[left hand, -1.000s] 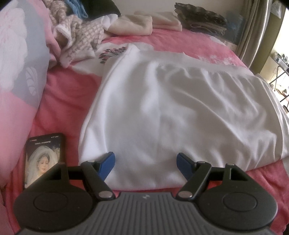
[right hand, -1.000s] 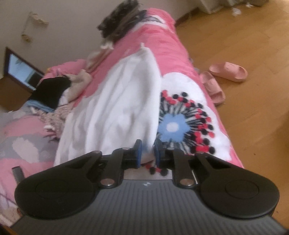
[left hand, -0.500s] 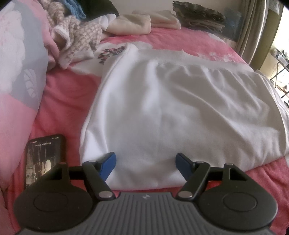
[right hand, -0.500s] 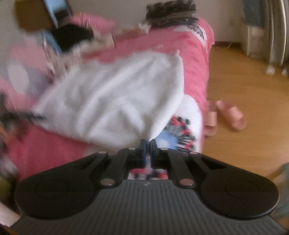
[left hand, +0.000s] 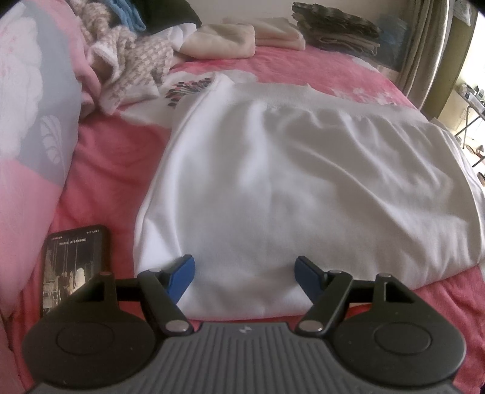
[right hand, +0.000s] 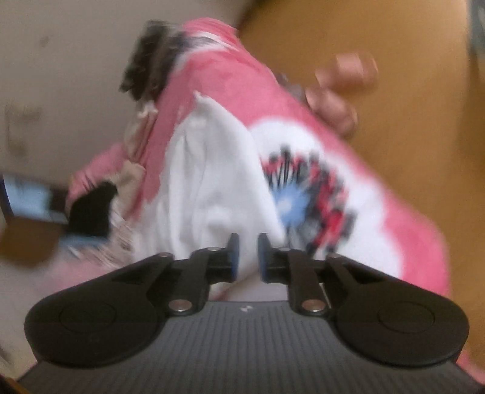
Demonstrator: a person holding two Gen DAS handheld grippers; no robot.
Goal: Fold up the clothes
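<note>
In the left wrist view, the white garment (left hand: 303,181) lies spread and half folded on the pink bed (left hand: 303,65), its near folded edge close to the near edge of the bed. The left claw (left hand: 245,274) hangs over that edge with its jaws wide apart, one blue pad to each side, and nothing is pinched. To do this step well, I think it should come down on the doubled edge and close on both layers together, so the fold does not slip apart. A phone (left hand: 74,266) lies beside the garment near the left corner; its screen shows small writing, too small to read. Folded clothes (left hand: 336,28) are stacked at the far edge. In the right wrist view, which is blurred, the right claw (right hand: 248,257) has its jaws a little apart; they have just been opening, with a corner of the garment (right hand: 212,181) between them but, as far as I can tell, not gripped. It lies next to the flower print (right hand: 306,203) near the bed's side edge, above the slippers (right hand: 342,91). No brand is readable.
</note>
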